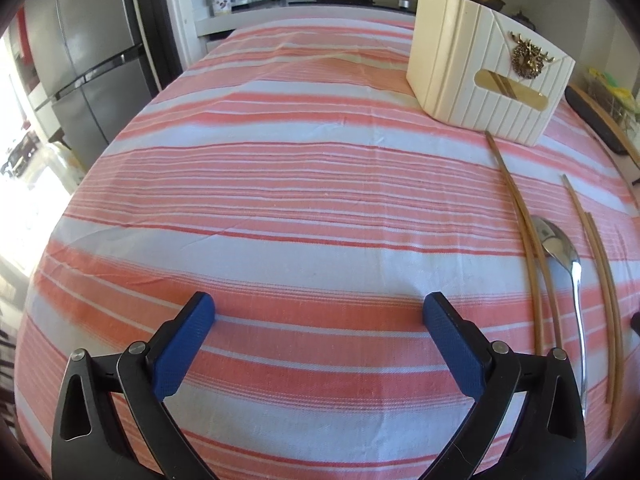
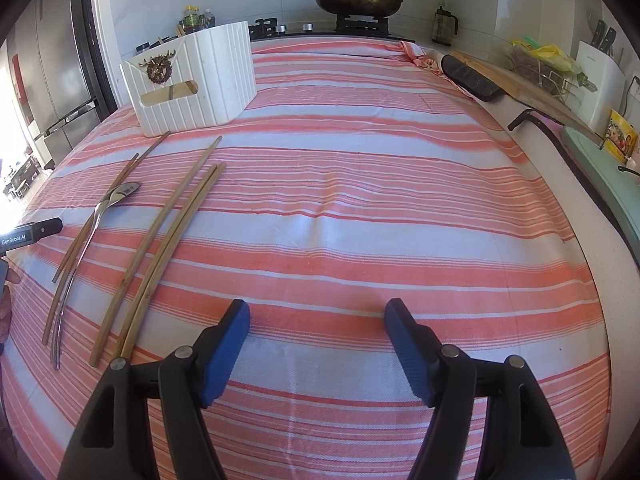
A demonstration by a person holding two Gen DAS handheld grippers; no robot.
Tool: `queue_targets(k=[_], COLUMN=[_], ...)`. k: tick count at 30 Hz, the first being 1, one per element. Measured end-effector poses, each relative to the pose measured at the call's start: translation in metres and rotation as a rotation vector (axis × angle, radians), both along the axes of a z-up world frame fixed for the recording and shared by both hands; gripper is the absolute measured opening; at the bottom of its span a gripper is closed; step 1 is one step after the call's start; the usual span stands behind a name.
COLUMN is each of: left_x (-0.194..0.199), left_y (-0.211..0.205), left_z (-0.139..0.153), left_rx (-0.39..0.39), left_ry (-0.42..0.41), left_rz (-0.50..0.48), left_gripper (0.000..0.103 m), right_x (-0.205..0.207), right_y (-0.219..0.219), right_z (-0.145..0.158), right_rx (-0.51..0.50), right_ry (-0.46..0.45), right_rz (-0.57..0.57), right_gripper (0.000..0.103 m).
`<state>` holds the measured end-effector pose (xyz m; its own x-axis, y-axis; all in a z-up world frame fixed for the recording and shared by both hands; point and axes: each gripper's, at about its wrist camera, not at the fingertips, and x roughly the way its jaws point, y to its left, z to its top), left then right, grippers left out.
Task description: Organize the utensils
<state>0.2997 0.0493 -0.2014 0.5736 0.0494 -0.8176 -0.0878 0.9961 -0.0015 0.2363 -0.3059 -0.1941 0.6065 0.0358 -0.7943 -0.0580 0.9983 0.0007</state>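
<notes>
Both my tongs were empty. Left tongs (image 1: 319, 314) stood wide over bare striped cloth (image 1: 280, 208), nothing between the blue pads (image 1: 184, 344). Right tongs (image 2: 317, 320) were also spread apart, a bit narrower, nothing between them, also over bare cloth.

Left wrist view: utensils lay at about 3 o'clock from my left tongs, all flat on the surface. Spoon (image 1: 568, 268) lay lengthwise, bowl at the far end, handle running back toward me. One pair of chopsticks (image 1: 524, 240) lay just beside the spoon on its left, far tips reaching close to the box. A second set of chopsticks (image 1: 600, 276) lay just right of the spoon.

Right wrist view: same group sat at about 10 o'clock from my right tongs. Three chopsticks lay nearest, near ends just beside my left finger (image 2: 224, 348). The spoon and two more chopsticks lay further left. The tip of my other tool (image 2: 36, 232) showed at the left edge, near the spoon handle but apart from it.

Farther out: white ribbed utensil box (image 2: 192, 80) stood upright on the cloth at 11 o'clock in the right view, 1 o'clock in the left view. Chopsticks were already inside, visible through the handle slot and over the rim.

Beyond the surface: stove with a lidded pan (image 2: 358, 0), fridge (image 1: 80, 60) at far left.
</notes>
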Motion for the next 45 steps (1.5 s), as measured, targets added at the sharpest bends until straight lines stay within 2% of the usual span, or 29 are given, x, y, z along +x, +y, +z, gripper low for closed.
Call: queue_targets(k=[45], left_x=[-0.0026], left_y=[-0.0012], left_z=[0.0010], left_rx=[-0.007], left_ry=[-0.014], left_rz=[0.010], left_gripper=[0.103], right_x=[-0.0005], right_y=[0.0017], right_z=[-0.0006], right_rx=[-0.004], right_ry=[0.001], right_rz=[0.003], right_gripper=[0.074])
